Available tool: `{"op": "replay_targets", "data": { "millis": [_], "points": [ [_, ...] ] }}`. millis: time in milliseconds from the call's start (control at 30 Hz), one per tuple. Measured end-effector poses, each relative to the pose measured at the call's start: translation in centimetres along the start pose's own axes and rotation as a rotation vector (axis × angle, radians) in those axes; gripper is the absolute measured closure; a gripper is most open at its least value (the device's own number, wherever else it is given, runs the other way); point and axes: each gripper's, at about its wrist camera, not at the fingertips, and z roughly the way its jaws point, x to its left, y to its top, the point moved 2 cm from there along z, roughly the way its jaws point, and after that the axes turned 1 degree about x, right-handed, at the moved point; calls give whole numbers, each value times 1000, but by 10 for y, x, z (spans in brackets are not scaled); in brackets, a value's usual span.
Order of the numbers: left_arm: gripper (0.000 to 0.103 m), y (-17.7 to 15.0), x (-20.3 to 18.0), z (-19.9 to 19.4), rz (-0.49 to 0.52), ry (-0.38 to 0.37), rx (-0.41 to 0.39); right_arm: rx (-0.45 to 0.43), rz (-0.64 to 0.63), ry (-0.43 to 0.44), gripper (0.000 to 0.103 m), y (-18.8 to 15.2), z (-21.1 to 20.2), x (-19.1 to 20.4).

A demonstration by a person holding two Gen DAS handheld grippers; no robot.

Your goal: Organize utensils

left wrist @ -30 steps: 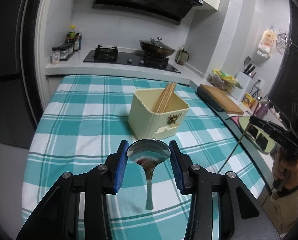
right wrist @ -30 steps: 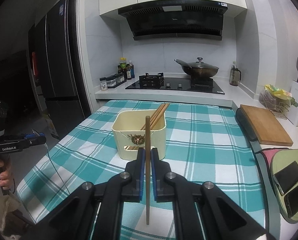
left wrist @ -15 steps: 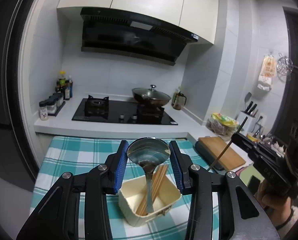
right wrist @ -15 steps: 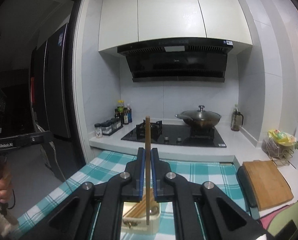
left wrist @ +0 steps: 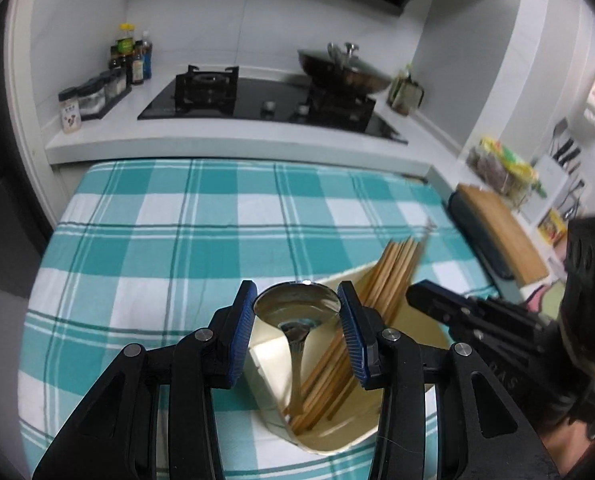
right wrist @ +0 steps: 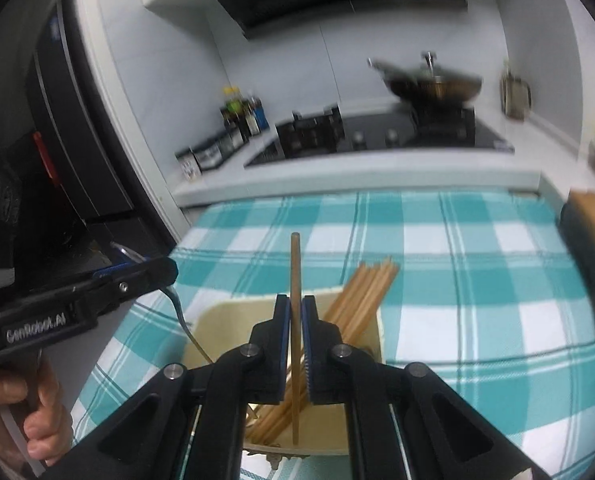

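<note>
here the spoon (left wrist: 297, 312) bowl sits between the jaws, handle in the holder (left wrist: 337, 436).

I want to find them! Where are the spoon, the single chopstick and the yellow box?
spoon (left wrist: 297, 306), left wrist view, on its shiny bowl.
single chopstick (right wrist: 295, 264), right wrist view, on its upper shaft.
yellow box (right wrist: 233, 312), right wrist view, on its far wall.

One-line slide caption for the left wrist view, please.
Left gripper lowers a spoon into the cream holder beside chopsticks.
</note>
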Motion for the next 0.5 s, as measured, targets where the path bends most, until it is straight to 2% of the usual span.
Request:
{"op": "replay_targets", "data": {
  "millis": [33,67,100,133,167,267,333,433,500],
  "points": [
    [57,-1,-1,-1,15,18,4,26,13,-16,89,0,4,-5],
    [47,-4,-3,-5,32,33,0,44,23,-30,82,0,5,-8],
    [35,-6,-4,-13,44,40,-16,44,24,-45,60,-1,2,-9],
    [29,-10,-5,-25,54,45,-45,23,20,-54,46,-1,-4,-8],
    [18,-12,-4,-37,61,52,-75,-10,8,-63,46,0,-17,-8],
    [3,-31,-7,-83,99,84,-168,-87,-39,-84,44,-9,-58,-4],
    [1,-50,-13,-112,122,133,-224,-138,-62,-117,38,-17,-87,-4],
    [0,-84,-21,-146,129,247,-270,-167,-97,-164,16,-35,-126,4],
    [0,-112,-29,-161,135,259,-256,-186,-112,-181,14,-56,-149,12]
  ]
}}
